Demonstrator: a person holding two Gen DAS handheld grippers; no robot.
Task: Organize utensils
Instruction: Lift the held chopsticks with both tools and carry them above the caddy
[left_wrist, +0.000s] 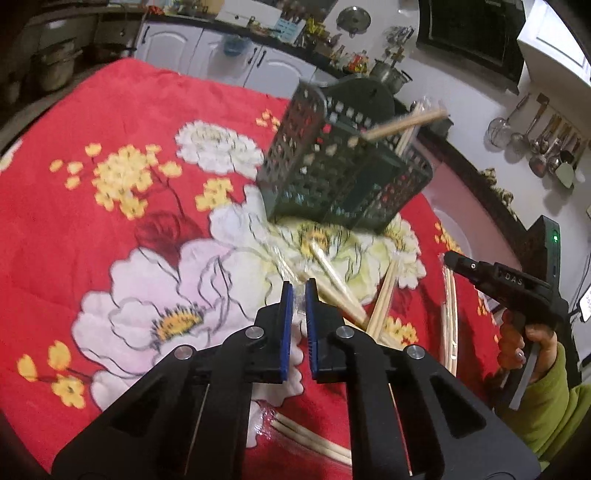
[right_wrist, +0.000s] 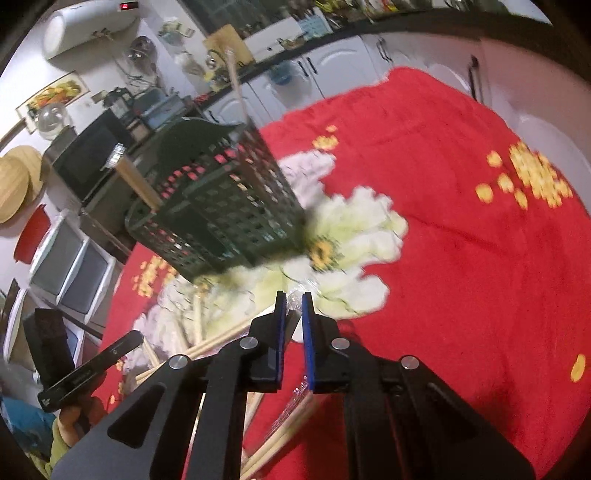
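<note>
Basket (left_wrist: 343, 166) mid-cloth; red cloth (right_wrist: 461, 240) open rightward

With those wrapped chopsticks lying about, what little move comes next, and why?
Probably lower the right tool, its jaws only narrowly apart, onto the plastic-wrapped wooden chopsticks beneath it. They lie loose on the red floral cloth, while the dark green perforated plastic basket already holds some.

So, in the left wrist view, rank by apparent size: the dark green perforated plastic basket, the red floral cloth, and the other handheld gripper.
1. Red floral cloth
2. Dark green perforated plastic basket
3. Other handheld gripper, though nearness to the camera may inflate it.
</note>
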